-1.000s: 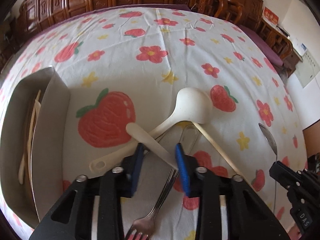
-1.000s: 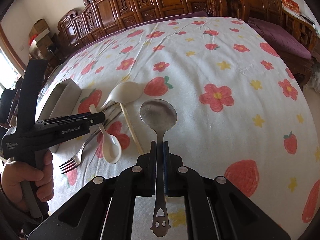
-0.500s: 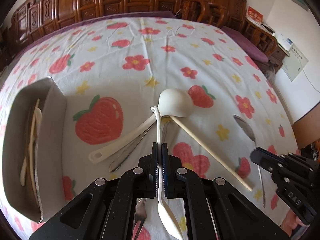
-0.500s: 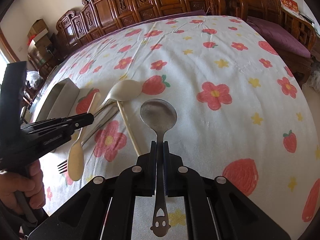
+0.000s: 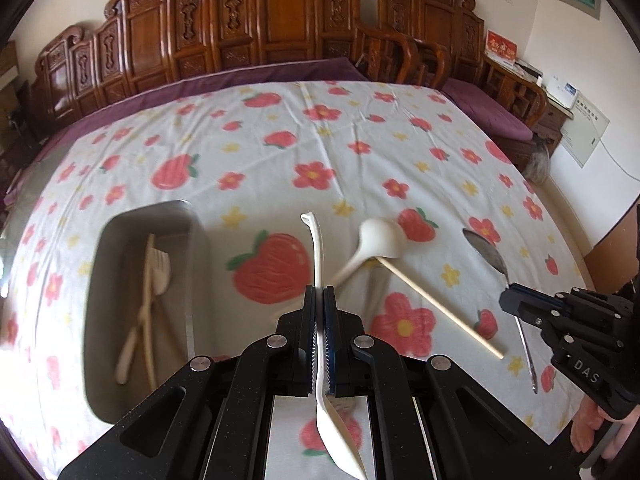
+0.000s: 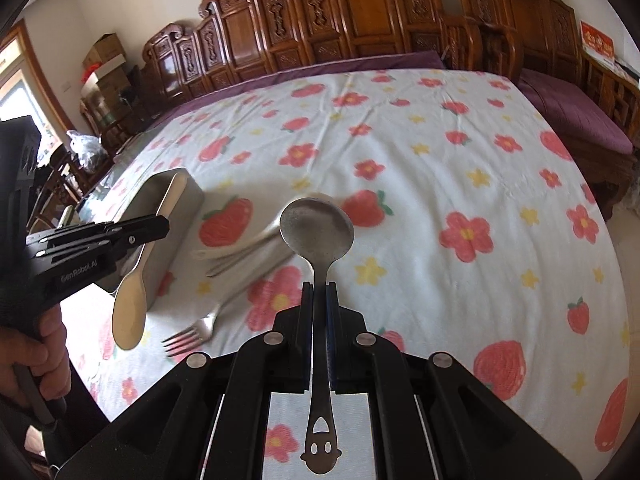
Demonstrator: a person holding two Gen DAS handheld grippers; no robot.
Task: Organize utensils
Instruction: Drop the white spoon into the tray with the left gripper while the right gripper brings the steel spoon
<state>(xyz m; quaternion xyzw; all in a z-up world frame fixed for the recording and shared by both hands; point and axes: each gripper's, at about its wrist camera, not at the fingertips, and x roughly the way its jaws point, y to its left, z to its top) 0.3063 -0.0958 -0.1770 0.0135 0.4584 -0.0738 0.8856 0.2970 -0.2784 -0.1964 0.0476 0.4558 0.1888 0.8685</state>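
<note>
The left tool [image 5: 319, 300] pinches a cream plastic spoon [image 5: 316, 256] lengthwise; the grey metal tray [image 5: 200, 248] lies just left, nearer than the right tool [image 6: 319, 292], clamping a steel spoon [image 6: 317, 228]

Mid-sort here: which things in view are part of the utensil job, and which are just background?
Job: white spoon in left gripper; metal spoon in right gripper; metal tray; ladle; chopstick; fork.

Background: carved wooden chairs; floral tablecloth; cardboard boxes.

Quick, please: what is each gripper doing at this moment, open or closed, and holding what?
Left gripper: closed on the cream spoon.
Right gripper: closed on the metal spoon.
</note>
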